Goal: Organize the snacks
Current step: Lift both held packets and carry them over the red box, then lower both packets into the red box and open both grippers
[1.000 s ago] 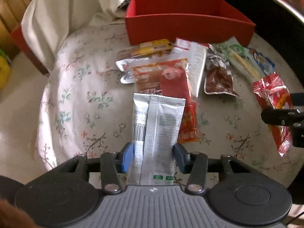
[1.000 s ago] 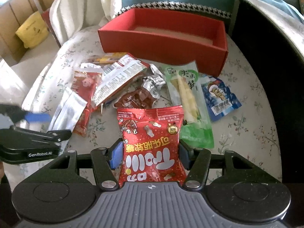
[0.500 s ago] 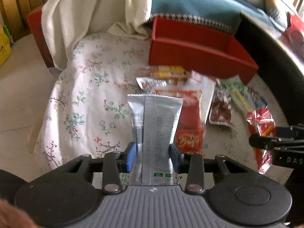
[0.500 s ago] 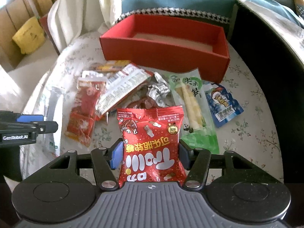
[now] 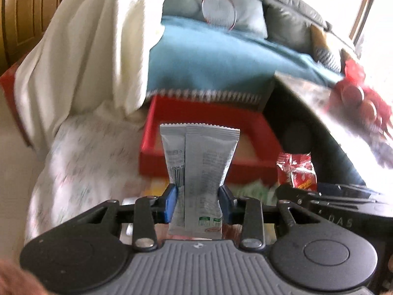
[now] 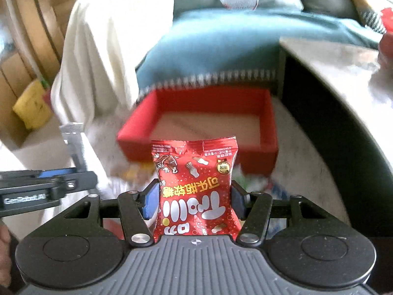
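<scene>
Floral cloth (image 5: 81, 162); rectangular red box (image 6: 269, 132); tongs pinch crinkly foil packets.

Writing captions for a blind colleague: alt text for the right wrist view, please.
The right hand-held gripper is shut on a red snack bag, in front of an empty red box. The left hand-held gripper, at the left edge, holds a silver packet.

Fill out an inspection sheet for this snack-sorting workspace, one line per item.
Surface: floral cloth, blurred.
Job's things: red box looks empty; silver packet and red candy bag lifted.
Clutter: loose snacks below the box, too blurred to name.
Grippers: left gripper shut on the silver packet, pinching its waist; right gripper shut on the red candy bag.
Cables: nothing seen.
Surroundings: white cloth, blue blanket, dark table.
</scene>
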The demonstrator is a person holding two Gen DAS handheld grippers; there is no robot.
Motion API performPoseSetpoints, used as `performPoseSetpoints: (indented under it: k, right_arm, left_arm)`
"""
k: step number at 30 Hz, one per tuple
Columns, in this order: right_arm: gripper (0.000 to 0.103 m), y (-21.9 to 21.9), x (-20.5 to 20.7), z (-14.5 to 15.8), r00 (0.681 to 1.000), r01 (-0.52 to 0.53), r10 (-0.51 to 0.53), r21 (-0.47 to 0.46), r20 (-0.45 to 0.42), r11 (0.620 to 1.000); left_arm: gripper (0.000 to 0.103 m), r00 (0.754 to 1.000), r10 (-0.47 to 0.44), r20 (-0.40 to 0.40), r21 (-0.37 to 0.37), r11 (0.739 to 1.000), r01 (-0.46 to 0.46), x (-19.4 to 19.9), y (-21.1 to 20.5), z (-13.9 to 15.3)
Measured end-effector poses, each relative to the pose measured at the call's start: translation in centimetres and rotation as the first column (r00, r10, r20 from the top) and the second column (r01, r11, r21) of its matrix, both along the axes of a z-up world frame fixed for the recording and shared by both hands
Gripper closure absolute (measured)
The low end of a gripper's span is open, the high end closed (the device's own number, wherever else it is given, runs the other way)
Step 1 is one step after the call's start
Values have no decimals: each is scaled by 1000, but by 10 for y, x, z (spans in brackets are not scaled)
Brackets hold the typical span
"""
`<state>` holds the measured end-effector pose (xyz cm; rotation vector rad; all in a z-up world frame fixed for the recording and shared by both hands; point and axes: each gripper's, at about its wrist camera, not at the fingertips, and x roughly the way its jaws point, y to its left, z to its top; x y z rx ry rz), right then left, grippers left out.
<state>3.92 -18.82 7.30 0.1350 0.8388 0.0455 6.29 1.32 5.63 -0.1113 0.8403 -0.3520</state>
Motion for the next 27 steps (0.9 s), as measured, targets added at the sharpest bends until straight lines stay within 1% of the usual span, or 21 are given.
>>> performPoseSetpoints:
  k: [3, 6, 9, 11, 15, 19, 21, 24, 27]
  right_arm:
    - [38, -7, 21, 1, 999, 38, -38, -14, 6, 999]
    - [38, -12, 38, 0, 998, 65, -65, -11, 9, 998]
    - [38, -11, 52, -2, 997, 79, -78, -35, 17, 996]
    - [38, -14, 60, -4, 996, 87, -86, -34, 12, 996]
    - [38, -16, 80, -6, 995, 100, -100, -44, 9, 994]
    - [38, -20, 105, -6, 992, 123, -122, -37, 25, 992]
    - [38, -22, 116, -7, 991, 131, -130, -33, 29, 991]
    - [38, -24, 130, -14, 991, 137, -137, -37, 13, 990]
    - [38, -22, 143, -25, 992, 127, -128, -56, -16, 990]
  left_arm:
    - [72, 1000, 18, 16, -9, 1000, -18, 24, -7, -1]
    - [72, 999, 37, -5, -11, 999, -37, 45, -10, -10]
    - [72, 999, 48, -11, 1, 999, -48, 59, -13, -13]
    - [72, 999, 51, -8, 1, 999, -51, 64, -16, -12]
    - [72, 999, 46, 8, 4, 999, -46, 80, -26, -9]
    - [72, 998, 47, 30, 12, 999, -47, 98, -36, -8]
    - [72, 998, 49, 36, 22, 999, -49, 108, -39, -9]
    - [72, 998, 47, 35, 55, 997, -49, 123, -45, -16]
    - [73, 999, 47, 7, 76, 996, -48, 136, -51, -27]
